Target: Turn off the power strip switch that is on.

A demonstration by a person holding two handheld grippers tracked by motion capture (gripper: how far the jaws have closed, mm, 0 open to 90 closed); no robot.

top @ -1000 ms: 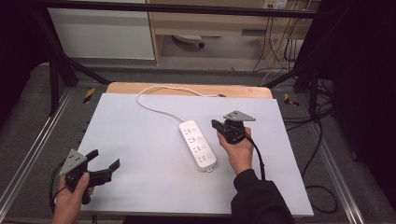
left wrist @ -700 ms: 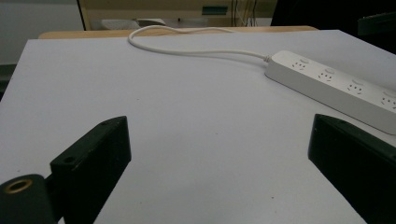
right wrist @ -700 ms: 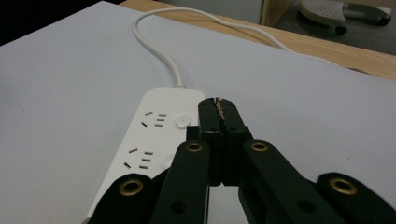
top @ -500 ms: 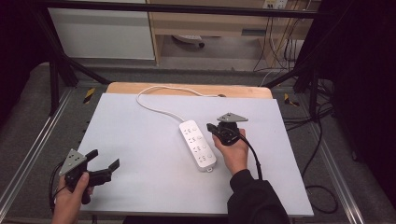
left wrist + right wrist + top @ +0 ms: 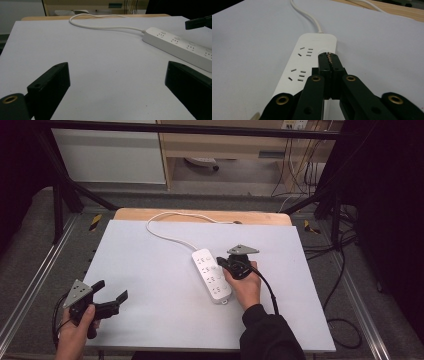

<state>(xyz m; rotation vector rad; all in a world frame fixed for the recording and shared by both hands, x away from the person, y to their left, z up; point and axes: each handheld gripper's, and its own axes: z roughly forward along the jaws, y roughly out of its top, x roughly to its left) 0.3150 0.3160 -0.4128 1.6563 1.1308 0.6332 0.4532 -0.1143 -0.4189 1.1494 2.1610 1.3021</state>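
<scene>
My left gripper (image 5: 111,296) sits at 8 o'clock on the table (image 5: 150,320) with jaws wide apart, while the right gripper view shows my right gripper (image 5: 328,55), jaws pressed together, tip over a button on the power strip (image 5: 212,275) mid-table.

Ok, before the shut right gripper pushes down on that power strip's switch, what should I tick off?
1. Right gripper jaws shut, nothing between them: ok.
2. Tips lined up over the end switch button of the white plastic power strip: ok.
3. Tips touching the button: cannot tell.
4. Strip lying flat on the white table sheet: ok.
5. White cord away from the jaws: ok.
6. Left gripper open, apart from the strip: ok.
</scene>
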